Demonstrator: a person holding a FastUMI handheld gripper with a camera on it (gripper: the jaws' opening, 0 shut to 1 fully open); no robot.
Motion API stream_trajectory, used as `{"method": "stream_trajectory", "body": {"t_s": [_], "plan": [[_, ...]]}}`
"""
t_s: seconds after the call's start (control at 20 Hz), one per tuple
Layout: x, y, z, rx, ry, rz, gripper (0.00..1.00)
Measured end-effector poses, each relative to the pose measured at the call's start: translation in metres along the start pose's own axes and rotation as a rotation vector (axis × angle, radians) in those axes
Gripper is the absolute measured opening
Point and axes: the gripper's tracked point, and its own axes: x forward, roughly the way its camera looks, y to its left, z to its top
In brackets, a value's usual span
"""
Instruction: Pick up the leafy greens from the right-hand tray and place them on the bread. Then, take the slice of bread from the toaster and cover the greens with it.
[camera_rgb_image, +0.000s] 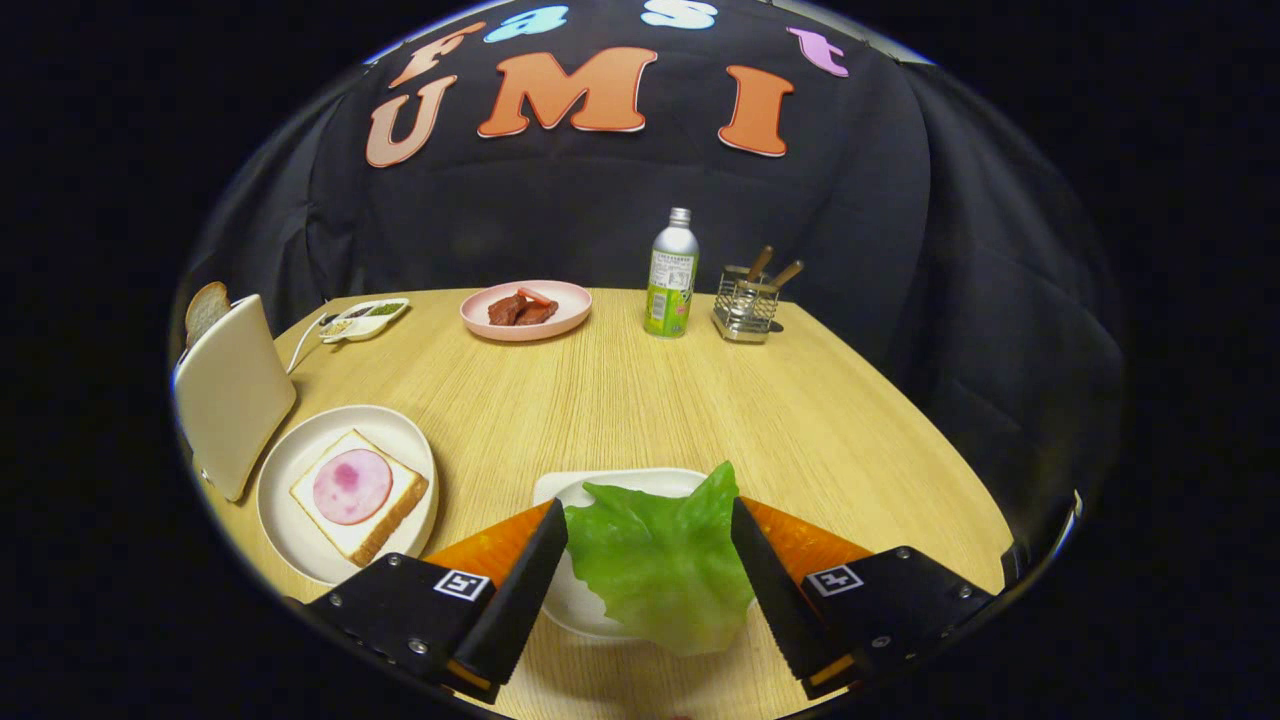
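A green lettuce leaf (660, 575) sits between the fingers of my gripper (648, 508), over the small white tray (560, 490); its lower edge hangs past the tray's near rim. Both fingers press on the leaf's sides, so the gripper is shut on it. To the left, a slice of bread (398, 510) topped with a round pink ham slice (352, 486) lies on a white plate (290, 455). Beyond that plate stands a white toaster (235, 395) with a slice of bread (205, 310) sticking out of its top.
At the back of the round wooden table (700, 400) are a pink plate of meat pieces (526, 309), a metal bottle (672, 275), a wire holder with utensils (747, 300) and a small white dish of condiments (365, 318). The toaster's cord runs beside that dish.
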Motion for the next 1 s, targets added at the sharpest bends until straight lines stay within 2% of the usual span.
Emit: {"method": "stream_trajectory", "body": {"t_s": [0.85, 0.95, 1.0], "plan": [[0.021, 0.0, -0.032, 0.028, 0.107, 0.031, 0.98], [0.023, -0.001, -0.031, 0.037, 0.107, 0.025, 0.89], [0.022, -0.002, -0.032, 0.043, 0.107, 0.023, 0.8]]}}
